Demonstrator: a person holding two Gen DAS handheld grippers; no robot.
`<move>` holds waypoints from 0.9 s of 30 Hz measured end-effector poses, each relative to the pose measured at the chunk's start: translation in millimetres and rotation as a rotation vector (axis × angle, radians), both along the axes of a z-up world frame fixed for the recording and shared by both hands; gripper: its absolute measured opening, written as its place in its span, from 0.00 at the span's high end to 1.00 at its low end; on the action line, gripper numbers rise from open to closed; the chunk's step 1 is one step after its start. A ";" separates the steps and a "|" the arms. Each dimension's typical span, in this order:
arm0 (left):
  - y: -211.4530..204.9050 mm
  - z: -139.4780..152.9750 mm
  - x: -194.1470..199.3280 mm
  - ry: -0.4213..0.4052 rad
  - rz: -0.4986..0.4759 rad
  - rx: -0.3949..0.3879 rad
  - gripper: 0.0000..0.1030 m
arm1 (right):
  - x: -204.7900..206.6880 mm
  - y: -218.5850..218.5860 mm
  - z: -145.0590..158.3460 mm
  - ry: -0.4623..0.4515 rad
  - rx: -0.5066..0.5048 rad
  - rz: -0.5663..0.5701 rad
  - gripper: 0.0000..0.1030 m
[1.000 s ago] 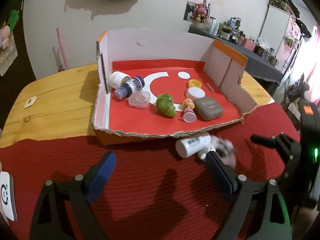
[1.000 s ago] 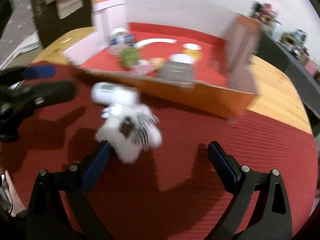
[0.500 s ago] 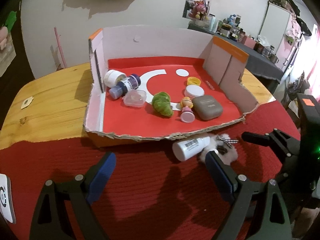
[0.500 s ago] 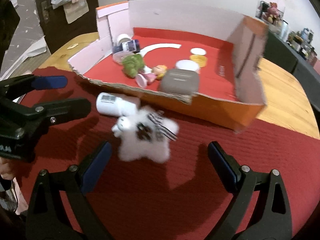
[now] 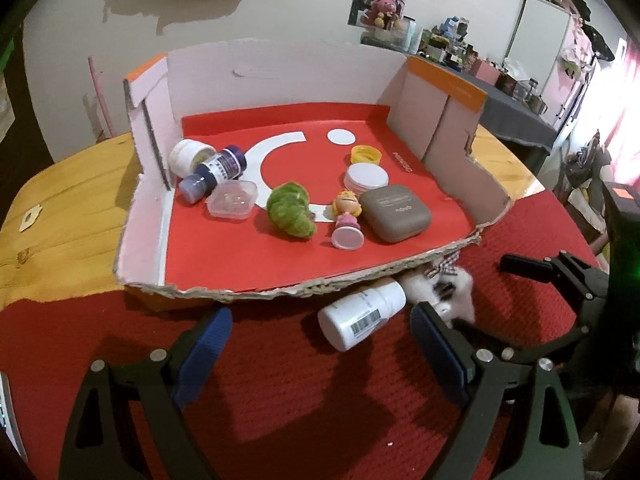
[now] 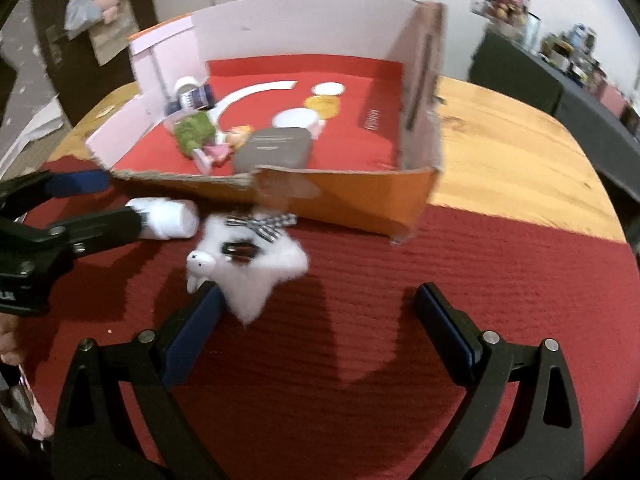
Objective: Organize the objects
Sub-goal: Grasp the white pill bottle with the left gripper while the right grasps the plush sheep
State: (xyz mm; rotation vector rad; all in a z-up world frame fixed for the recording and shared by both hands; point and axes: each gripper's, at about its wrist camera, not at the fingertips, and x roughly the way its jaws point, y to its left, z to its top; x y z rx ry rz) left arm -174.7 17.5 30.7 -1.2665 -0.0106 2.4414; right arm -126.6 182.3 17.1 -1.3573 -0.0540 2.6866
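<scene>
Fluffy white toy [image 6: 256, 268] now dropped by box's [image 5: 280, 292] front edge beside white bottle [image 5: 362, 316]; both grippers [image 5: 320, 340] [image 6: 316, 316] gaping, empty. Two items still outside.

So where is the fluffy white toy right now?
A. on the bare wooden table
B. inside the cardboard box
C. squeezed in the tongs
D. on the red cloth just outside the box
D: the fluffy white toy lies on the red cloth in front of the cardboard box, beside the white bottle, and both sets of tongs are open.
</scene>
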 end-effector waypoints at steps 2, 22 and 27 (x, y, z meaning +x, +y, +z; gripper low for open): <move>0.7 -2.1 -2.0 -0.011 -0.005 0.005 0.10 | -4.1 -5.7 -1.2 -0.002 0.004 0.030 0.05; 21.5 -13.7 0.9 -0.036 -0.105 0.023 0.69 | -1.9 -14.3 3.0 0.021 -0.031 0.115 0.63; 18.7 -13.5 6.4 -0.042 -0.100 0.031 0.71 | 3.3 -15.6 5.7 0.027 -0.047 0.110 0.64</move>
